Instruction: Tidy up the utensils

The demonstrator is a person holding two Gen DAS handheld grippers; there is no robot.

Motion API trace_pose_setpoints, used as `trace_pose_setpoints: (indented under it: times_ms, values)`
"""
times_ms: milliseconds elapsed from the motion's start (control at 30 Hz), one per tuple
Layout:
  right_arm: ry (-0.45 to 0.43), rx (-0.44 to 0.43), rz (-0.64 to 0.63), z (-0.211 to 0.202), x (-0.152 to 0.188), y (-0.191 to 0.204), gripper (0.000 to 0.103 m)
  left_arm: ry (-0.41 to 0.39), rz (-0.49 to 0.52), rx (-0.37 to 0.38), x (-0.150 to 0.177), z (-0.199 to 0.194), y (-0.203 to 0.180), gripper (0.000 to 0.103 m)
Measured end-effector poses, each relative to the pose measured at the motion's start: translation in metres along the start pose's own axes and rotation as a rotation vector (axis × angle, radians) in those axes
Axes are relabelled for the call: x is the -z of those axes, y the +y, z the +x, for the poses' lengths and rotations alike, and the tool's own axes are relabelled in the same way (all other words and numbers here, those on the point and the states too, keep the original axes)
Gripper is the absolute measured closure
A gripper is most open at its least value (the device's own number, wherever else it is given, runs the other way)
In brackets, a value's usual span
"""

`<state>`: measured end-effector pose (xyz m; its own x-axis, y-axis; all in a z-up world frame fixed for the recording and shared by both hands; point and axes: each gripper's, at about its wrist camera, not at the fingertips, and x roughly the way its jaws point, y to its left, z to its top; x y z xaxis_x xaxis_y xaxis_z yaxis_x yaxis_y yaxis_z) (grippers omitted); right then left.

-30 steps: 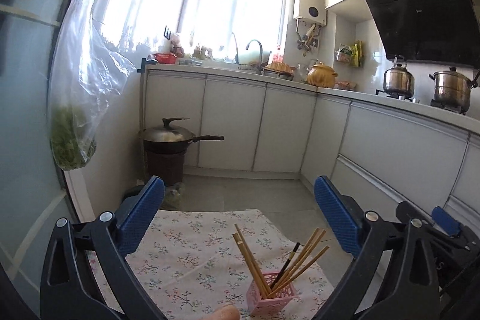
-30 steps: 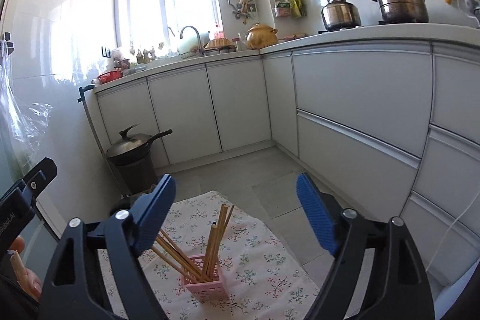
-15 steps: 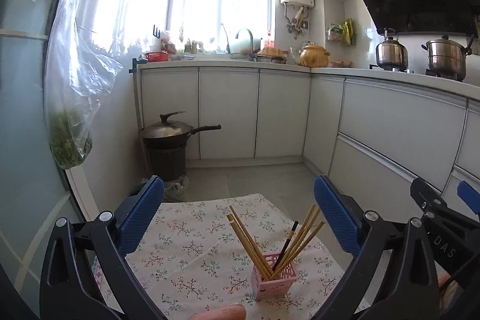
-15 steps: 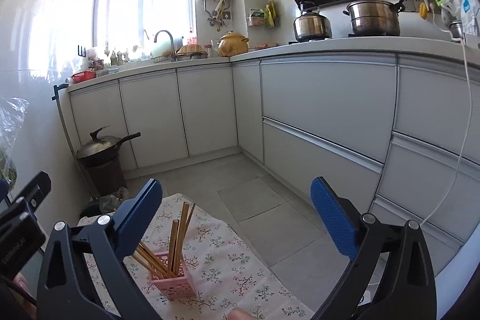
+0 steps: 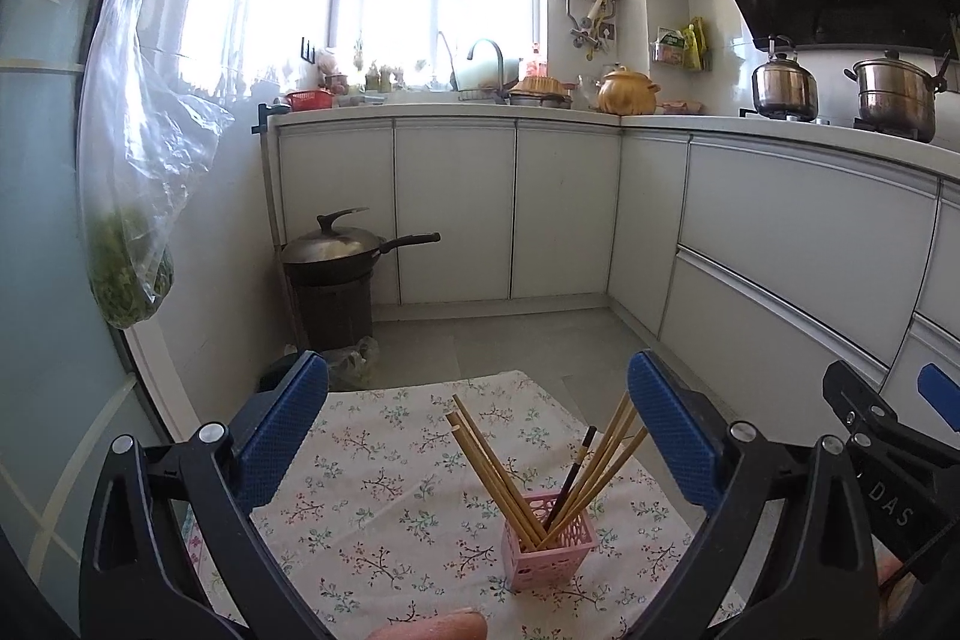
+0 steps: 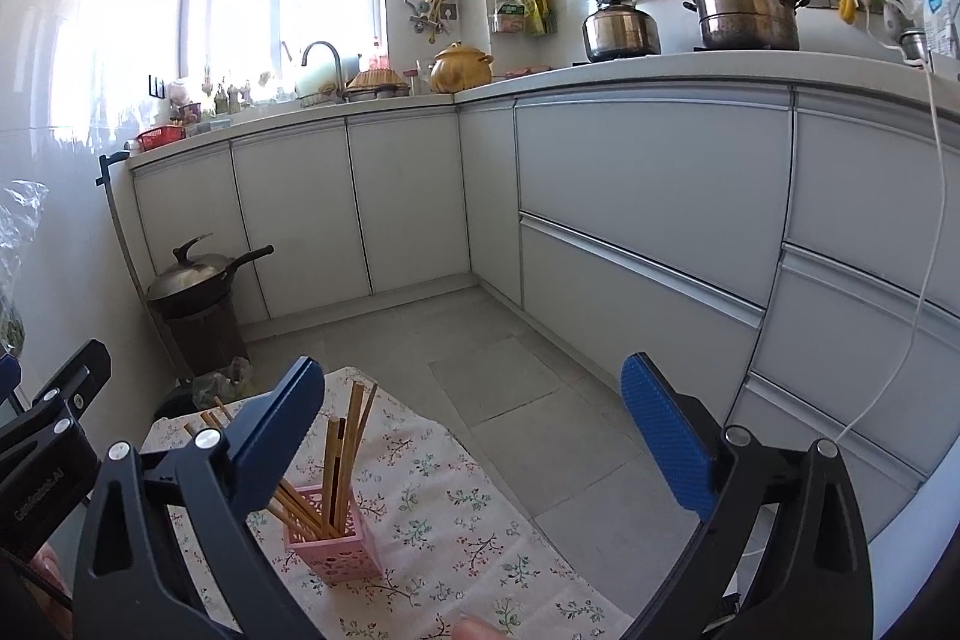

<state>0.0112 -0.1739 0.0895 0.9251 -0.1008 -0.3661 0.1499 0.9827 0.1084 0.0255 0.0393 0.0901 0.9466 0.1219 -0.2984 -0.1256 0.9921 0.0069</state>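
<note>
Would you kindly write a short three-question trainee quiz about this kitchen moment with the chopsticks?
1. True or false: the chopsticks stand in a pink basket.
2. What covers the table under the basket: A) flowered cloth, B) newspaper, C) bare wood?
3. What does the left gripper or the right gripper hold?

Key: 1 true. 2 A. 3 nothing; both are open and empty.

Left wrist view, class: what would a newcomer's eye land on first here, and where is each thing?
First, the small pink plastic basket of wooden chopsticks, standing on the floral tablecloth between the open blue-padded left claw. Next, the lidded dark wok on a brown bin by the left wall, and the clear bag of greens hanging above it.
</note>
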Motion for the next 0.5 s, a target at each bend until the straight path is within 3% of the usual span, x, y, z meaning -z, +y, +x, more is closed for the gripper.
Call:
trace_pose_setpoints:
  times_ms: [500]
  values:
    - [0.007, 0.014, -0.011, 0.0006, 0.0012, -0.0009, 0.007, 0.008, -0.007, 0.013, -0.0007, -0.0006, -0.0001, 0.007]
